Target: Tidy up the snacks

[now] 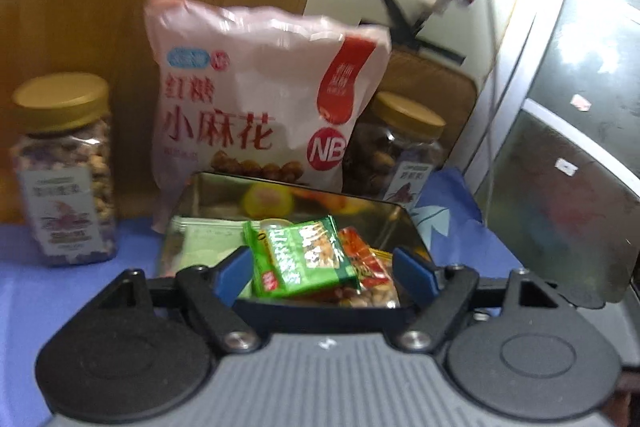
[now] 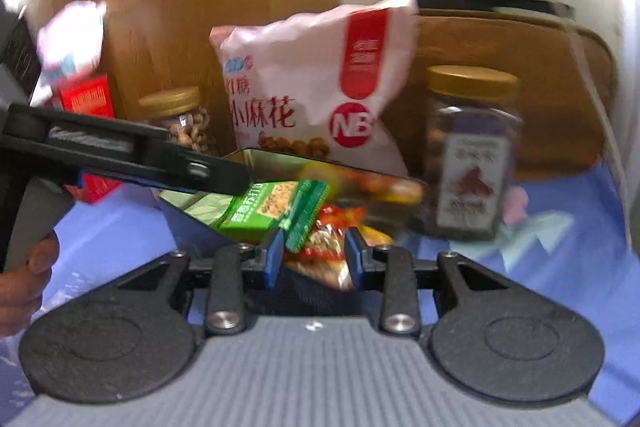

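An open metal tin on the blue cloth holds small snack packets: a green one on top, red and orange ones beside it. My left gripper is open just above the tin's near edge, fingers either side of the packets. In the right wrist view the same tin shows the green packet. My right gripper is open over the red packet, touching nothing that I can tell. The left gripper's arm reaches in from the left.
A big pink snack bag leans on a wooden panel behind the tin. Gold-lidded nut jars stand at the left and right. In the right wrist view, a red box stands at far left, and a brown board behind the right jar.
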A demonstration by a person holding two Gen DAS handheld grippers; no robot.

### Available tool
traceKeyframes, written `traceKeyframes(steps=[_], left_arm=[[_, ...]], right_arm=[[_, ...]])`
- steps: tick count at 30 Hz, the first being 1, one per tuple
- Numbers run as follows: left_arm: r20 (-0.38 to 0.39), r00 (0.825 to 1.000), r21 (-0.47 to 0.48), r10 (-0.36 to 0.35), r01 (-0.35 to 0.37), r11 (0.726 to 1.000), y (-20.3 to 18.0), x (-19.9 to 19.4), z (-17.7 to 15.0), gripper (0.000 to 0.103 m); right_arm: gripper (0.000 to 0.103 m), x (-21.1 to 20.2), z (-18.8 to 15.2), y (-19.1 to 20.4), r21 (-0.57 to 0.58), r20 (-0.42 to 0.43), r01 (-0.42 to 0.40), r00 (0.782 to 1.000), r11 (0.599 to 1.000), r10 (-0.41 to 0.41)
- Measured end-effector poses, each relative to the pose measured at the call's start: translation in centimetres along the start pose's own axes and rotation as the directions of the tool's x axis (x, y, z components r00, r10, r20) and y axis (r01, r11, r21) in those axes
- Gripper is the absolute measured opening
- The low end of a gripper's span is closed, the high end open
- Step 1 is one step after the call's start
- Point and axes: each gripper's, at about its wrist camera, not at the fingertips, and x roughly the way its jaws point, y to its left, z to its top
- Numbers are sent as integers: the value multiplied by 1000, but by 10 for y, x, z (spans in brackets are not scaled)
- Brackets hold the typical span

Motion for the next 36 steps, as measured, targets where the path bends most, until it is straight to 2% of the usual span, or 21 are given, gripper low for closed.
traceKeyframes(steps=[4, 8, 12, 14, 16, 19, 20, 22, 23, 25, 26, 31, 36], left_arm=[[-19, 999, 31, -29, 30, 999, -9, -43, -31, 79], [-138, 985, -1, -105, 106, 994, -15, -60, -79, 79], [-214, 958, -60, -191, 183, 981, -20, -64, -111, 78], [-222, 950, -56, -218, 211, 976, -26, -69, -121, 78], [-242, 940, -64, -241, 233, 970, -30, -68, -128, 78], [-294, 922, -101, -254, 234, 967, -33, -59, -141, 70], [-274, 927, -103, -257, 237, 966, -33, -61, -145, 70], [-269, 923, -103, -275, 257, 961, -37, -64, -151, 70], [-268, 920, -114, -287, 266, 957, -36, -64, -153, 66], [-257, 925, -116, -279, 257, 959, -35, -65, -154, 57], [-254, 928, -117, -273, 250, 961, -33, -66, -154, 52], [-229, 939, -149, -257, 227, 962, -22, -69, -152, 52], [-152, 971, -146, -186, 164, 976, -7, -83, -136, 52]], right_arm=[[39, -53, -26, -1, 84, 12, -60, 998, 995, 59], [51, -91, -65, 16, 95, -72, -156, 984, 983, 163], [51, -108, -95, 41, 5, -176, -155, 972, 988, 154], [59, -109, -106, 49, -16, -213, -165, 964, 986, 158], [62, -109, -115, 57, -48, -223, -149, 965, 988, 135], [63, -107, -122, 74, -138, -204, -122, 975, 983, 92], [63, -105, -123, 78, -142, -201, -127, 975, 982, 97], [60, -102, -123, 82, -142, -195, -148, 974, 979, 119], [54, -102, -124, 84, -148, -193, -156, 973, 977, 127], [39, -99, -122, 89, -152, -195, -188, 968, 970, 157], [36, -97, -122, 93, -157, -194, -196, 967, 968, 164], [35, -92, -119, 99, -165, -195, -210, 965, 964, 177], [35, -71, -96, 103, -167, -193, -276, 951, 947, 243]])
